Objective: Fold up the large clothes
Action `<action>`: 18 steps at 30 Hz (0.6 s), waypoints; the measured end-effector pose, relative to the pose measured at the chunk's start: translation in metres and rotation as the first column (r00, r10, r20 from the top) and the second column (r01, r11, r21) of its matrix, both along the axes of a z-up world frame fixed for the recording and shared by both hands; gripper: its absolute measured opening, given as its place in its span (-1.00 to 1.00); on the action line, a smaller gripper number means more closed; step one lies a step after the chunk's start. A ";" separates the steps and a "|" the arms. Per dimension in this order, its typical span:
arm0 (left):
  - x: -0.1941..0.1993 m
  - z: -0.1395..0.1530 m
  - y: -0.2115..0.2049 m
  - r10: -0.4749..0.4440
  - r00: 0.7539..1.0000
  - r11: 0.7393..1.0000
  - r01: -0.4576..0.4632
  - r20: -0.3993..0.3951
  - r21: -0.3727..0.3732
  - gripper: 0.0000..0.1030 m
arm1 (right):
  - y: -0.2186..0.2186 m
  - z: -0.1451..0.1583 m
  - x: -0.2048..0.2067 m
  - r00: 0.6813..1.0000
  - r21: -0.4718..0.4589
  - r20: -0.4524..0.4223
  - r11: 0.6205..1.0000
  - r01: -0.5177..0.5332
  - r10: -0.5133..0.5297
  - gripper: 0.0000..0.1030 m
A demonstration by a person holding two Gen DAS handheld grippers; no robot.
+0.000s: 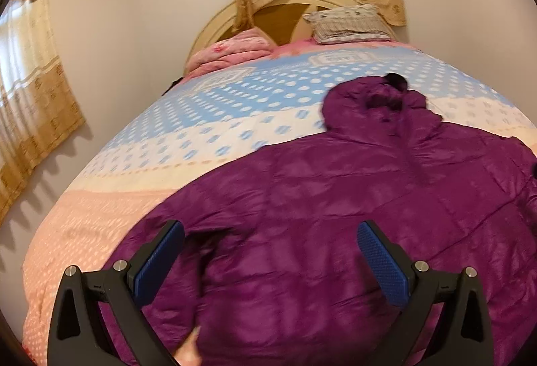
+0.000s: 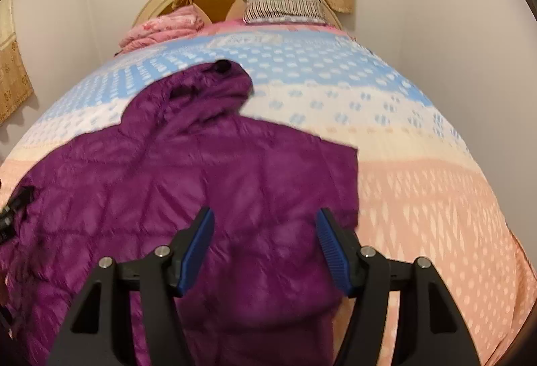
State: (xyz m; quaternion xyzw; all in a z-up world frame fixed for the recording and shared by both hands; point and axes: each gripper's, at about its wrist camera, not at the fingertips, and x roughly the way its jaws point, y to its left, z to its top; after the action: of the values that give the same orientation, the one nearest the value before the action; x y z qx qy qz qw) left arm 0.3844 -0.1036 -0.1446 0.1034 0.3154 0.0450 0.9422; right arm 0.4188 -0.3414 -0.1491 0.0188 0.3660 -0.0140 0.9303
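Note:
A large purple puffer jacket lies spread flat on the bed. Its hood points toward the headboard and has a black tuft at its tip. My left gripper hovers over the jacket's near left part, jaws wide apart, nothing between the blue pads. My right gripper is over the jacket's near right part, close to its right edge. It is open less wide than the left, and the fabric lies under the fingers without the pads pressing on it.
A dotted blue, white and peach bedspread covers the bed. A folded pink quilt and a striped pillow sit by the cream headboard. Curtains hang on the left and behind. Walls stand close on both sides.

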 end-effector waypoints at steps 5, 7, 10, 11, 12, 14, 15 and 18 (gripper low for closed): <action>0.020 -0.039 -0.022 -0.012 0.997 0.998 0.016 -0.075 0.054 0.98 | 0.010 -0.035 0.023 0.998 0.000 -0.064 1.000 -0.014 0.014 0.29; 0.027 -0.051 -0.022 -0.010 0.993 0.999 0.015 -0.115 0.047 0.98 | 0.014 -0.054 0.026 0.996 -0.015 -0.089 1.000 -0.019 0.017 0.29; 0.032 -0.054 -0.021 -0.019 0.990 0.999 0.023 -0.138 0.027 0.98 | 0.018 -0.056 0.027 0.995 -0.056 -0.095 0.998 -0.020 0.015 0.31; 0.033 -0.056 -0.021 -0.023 0.989 0.999 0.026 -0.146 0.022 0.98 | 0.019 -0.058 0.027 0.995 -0.064 -0.097 0.998 -0.022 0.015 0.32; 0.034 -0.058 -0.020 -0.022 0.988 1.000 0.025 -0.152 0.018 0.98 | 0.019 -0.058 0.027 0.995 -0.067 -0.096 0.998 -0.021 0.014 0.32; 0.035 -0.059 -0.022 -0.022 0.988 0.999 0.026 -0.155 0.022 0.98 | 0.018 -0.058 0.026 0.995 -0.065 -0.094 0.998 -0.020 0.014 0.32; 0.034 -0.060 -0.022 -0.023 0.988 0.999 0.027 -0.154 0.023 0.98 | 0.017 -0.058 0.026 0.996 -0.062 -0.092 0.998 -0.019 0.013 0.32; 0.035 -0.061 -0.021 -0.028 0.987 0.999 0.031 -0.161 0.013 0.98 | 0.019 -0.058 0.026 0.996 -0.066 -0.091 0.998 -0.016 0.010 0.32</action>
State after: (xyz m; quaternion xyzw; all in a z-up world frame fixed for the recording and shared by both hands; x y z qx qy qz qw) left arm 0.4189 -0.1247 -0.2057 0.1186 0.3884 0.0251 0.9135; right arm 0.4445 -0.3227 -0.2074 -0.0154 0.4072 -0.0208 0.9130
